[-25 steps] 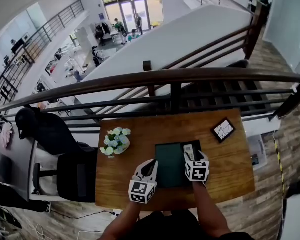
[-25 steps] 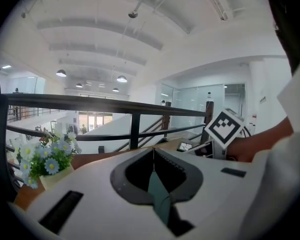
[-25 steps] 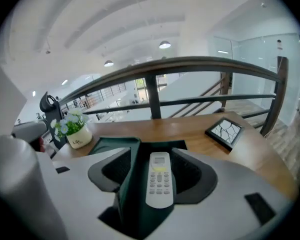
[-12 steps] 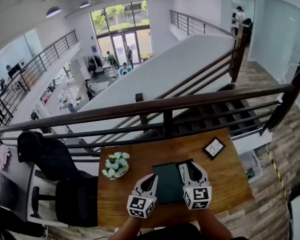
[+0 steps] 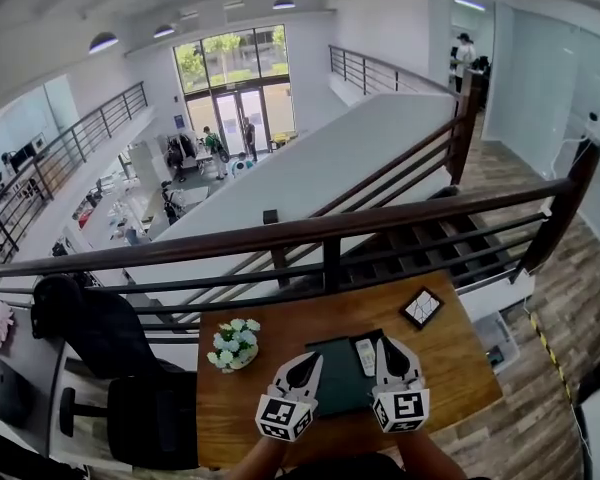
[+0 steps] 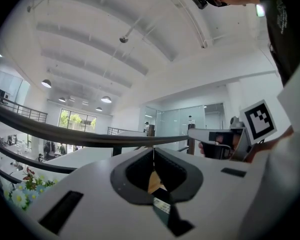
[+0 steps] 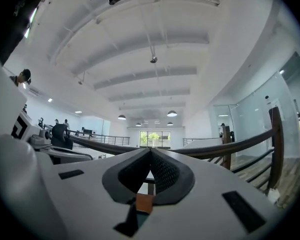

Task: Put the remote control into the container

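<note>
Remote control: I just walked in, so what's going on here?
A person holds a gripper in each hand above the wooden table. The remote control lies in the dark container, held by neither. The left gripper has its jaws shut on nothing; the right gripper has just closed its jaws, also empty.

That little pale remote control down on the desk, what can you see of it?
The small, pale grey, oblong remote control looks plastic; its buttons are too small to make out. It lies flat inside the dark green rectangular tray, near its right edge, pointing away from the person. The white right tongs, which have just closed on nothing, show right beside it from above.
</note>
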`<state>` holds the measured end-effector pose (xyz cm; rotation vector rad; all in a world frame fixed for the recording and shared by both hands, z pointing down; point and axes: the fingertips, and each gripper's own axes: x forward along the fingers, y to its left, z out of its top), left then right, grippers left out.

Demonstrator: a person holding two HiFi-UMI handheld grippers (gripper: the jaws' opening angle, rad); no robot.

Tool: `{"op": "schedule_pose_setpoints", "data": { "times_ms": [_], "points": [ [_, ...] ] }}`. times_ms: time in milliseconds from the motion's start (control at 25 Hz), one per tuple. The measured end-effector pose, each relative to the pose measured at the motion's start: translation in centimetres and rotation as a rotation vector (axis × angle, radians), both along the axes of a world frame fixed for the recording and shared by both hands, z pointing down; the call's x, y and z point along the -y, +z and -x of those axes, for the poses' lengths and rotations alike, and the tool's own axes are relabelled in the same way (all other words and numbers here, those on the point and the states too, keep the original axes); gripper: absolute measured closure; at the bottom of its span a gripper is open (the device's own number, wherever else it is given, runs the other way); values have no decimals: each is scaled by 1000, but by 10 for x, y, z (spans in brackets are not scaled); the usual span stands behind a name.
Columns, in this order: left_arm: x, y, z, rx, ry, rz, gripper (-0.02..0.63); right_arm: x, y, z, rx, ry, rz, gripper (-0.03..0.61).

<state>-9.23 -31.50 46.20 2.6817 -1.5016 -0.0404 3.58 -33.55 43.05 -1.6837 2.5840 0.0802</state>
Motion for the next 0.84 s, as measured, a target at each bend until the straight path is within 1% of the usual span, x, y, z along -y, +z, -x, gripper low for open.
{"op": "schedule_pose_setpoints", "data": {
  "times_ms": [160, 280, 360, 440, 520, 840],
  "points": [
    [-5, 0, 8, -8, 0, -4, 604, -6, -3, 10, -4, -12, -11, 549],
    [-8, -2, 11, -13, 1, -8, 604, -9, -2, 15, -25, -20, -10, 549],
    [-11, -2, 11, -12, 3, -4, 604, -11, 4, 17, -21, -35, 21, 549],
    [-15, 2, 11, -13, 12, 7, 604, -12, 13, 20, 6, -58, 71, 549],
    [-19, 7, 15, -18, 15, 24, 604, -14, 20, 25, 24, -73, 101, 549],
    [-33, 14, 30, -25, 10, 54, 604, -26, 27, 48, 17, -106, 120, 549]
  ]
}}
